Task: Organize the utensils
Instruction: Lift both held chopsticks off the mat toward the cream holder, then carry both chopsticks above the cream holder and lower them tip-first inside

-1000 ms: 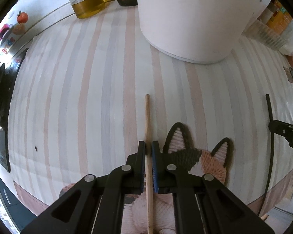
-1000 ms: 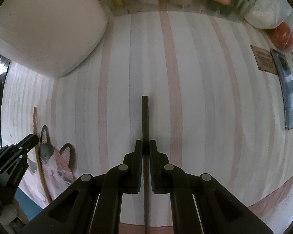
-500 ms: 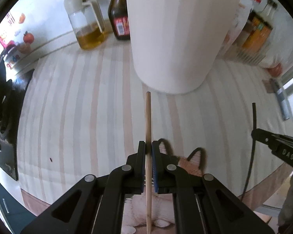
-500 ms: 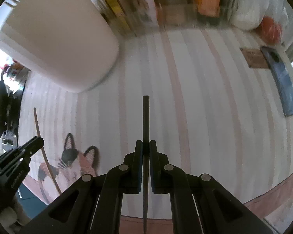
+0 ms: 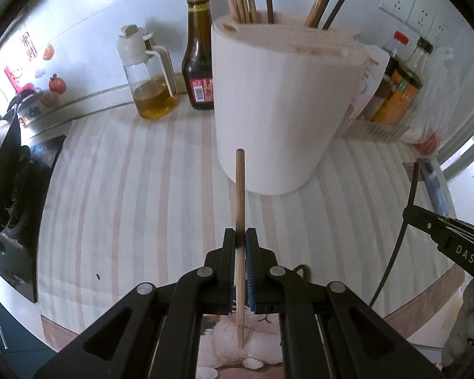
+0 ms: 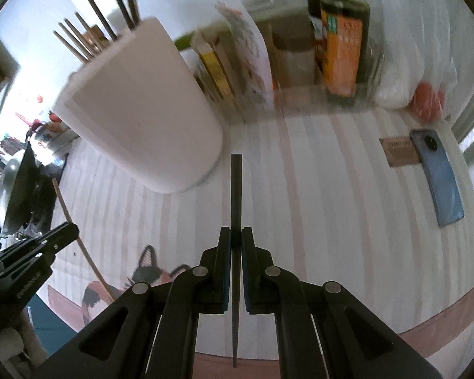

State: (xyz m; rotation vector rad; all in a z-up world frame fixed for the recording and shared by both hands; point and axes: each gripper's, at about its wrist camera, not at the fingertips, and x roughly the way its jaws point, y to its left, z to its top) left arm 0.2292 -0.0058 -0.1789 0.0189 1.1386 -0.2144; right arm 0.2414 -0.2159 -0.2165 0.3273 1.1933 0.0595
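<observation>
- on the striped bench (image 5: 117, 195) in front of you stands the big white utensil holder (image 5: 278, 104), upright, with several wooden and dark chopsticks sticking out of its top.
- behind the holder on your left side are a dark sauce bottle (image 5: 199, 60) and a glass oil dispenser (image 5: 148, 75), side by side against the wall; to the right of the holder more bottles (image 5: 398, 85) stand in a clear tray.
- your left gripper (image 5: 240, 243) is clenched on a light wooden chopstick (image 5: 240, 208), which runs straight forward between the jaws, its far tip pointing at the lower wall of the holder, held above the bench.
- your right gripper (image 6: 233, 240) is clamped on a dark chopstick (image 6: 236, 195), also pointing forward, its tip aimed just right of the holder's base; the right wrist view is motion-blurred.
- a cat-face mat (image 6: 148, 268) lies at the near edge of the bench, under and between the two grippers.
- a blue phone (image 6: 439, 177) lies flat on the bench at the far right, just beside a small brown card (image 6: 398, 151).
</observation>
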